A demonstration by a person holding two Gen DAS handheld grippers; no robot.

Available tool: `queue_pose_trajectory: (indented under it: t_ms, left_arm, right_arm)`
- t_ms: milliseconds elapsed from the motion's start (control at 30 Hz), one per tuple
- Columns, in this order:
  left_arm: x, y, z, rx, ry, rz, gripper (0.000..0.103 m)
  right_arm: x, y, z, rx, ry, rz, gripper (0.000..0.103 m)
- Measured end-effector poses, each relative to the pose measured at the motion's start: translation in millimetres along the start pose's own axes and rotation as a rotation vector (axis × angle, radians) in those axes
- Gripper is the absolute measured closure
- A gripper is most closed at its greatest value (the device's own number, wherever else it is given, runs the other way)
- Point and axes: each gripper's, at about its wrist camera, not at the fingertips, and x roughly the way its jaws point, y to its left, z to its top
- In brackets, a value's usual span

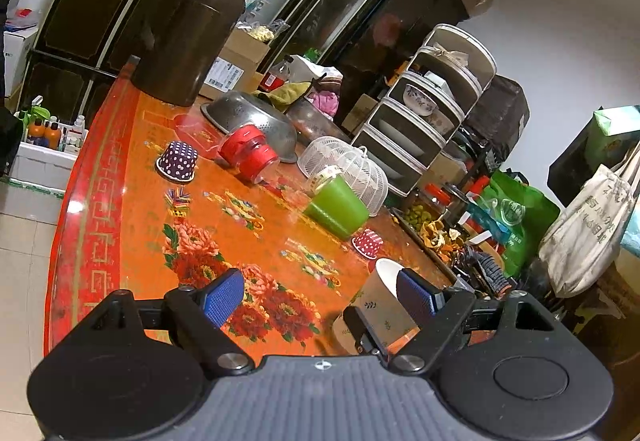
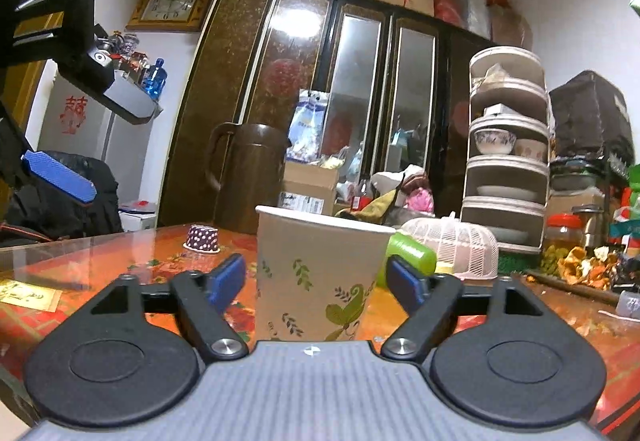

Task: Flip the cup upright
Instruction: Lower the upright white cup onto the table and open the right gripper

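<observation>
A beige paper cup with green leaf prints (image 2: 316, 277) stands upright on the red floral table (image 2: 560, 321), mouth up. My right gripper (image 2: 316, 281) is open, its blue pads on either side of the cup and apart from its walls. In the left wrist view the same cup (image 1: 378, 301) stands at the lower right, partly behind my left gripper's right finger. My left gripper (image 1: 320, 295) is open and empty above the table. The left gripper also shows at the upper left of the right wrist view (image 2: 60, 169).
A purple dotted cupcake liner (image 1: 178, 161), a red jar on its side (image 1: 250, 155), a metal colander (image 1: 252, 121), a green cup (image 1: 336, 207), a white mesh cover (image 1: 352, 169) and a red dotted liner (image 1: 367, 243) lie on the table. A brown jug (image 1: 184, 37) stands at the back.
</observation>
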Motion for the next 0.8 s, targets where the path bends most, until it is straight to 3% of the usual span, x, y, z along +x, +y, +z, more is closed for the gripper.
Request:
queue_pose_trajectory:
  t_ms: [67, 167, 233, 333, 433, 567, 800]
  left_arm:
    - [1, -1, -1, 0.009, 0.007, 0.008, 0.015]
    - [2, -5, -5, 0.068, -0.006, 0.048, 0.004]
    - [4, -16, -9, 0.164, 0.005, 0.131, 0.000]
    - [4, -40, -17, 0.322, 0.002, 0.234, 0.000]
    - [1, -69, -19, 0.436, 0.010, 0.240, 0.000]
    - [-5, -99, -14, 0.458, 0.042, 0.205, 0.000]
    - [-7, -123, -11, 0.414, 0.087, 0.225, 0.000]
  right_arm:
    - [-2, -1, 1, 0.025, 0.013, 0.003, 0.003]
    - [-13, -6, 7, 0.042, 0.027, 0.029, 0.001]
    - [-22, -16, 15, 0.107, 0.070, 0.053, 0.001]
    - [-33, -37, 34, 0.248, 0.240, 0.058, 0.001]
    - [-36, -59, 59, 0.287, 0.417, 0.095, 0.001]
    - [-49, -76, 90, 0.282, 0.487, 0.146, 0.001]
    - [-68, -96, 119, 0.249, 0.458, 0.136, 0.001]
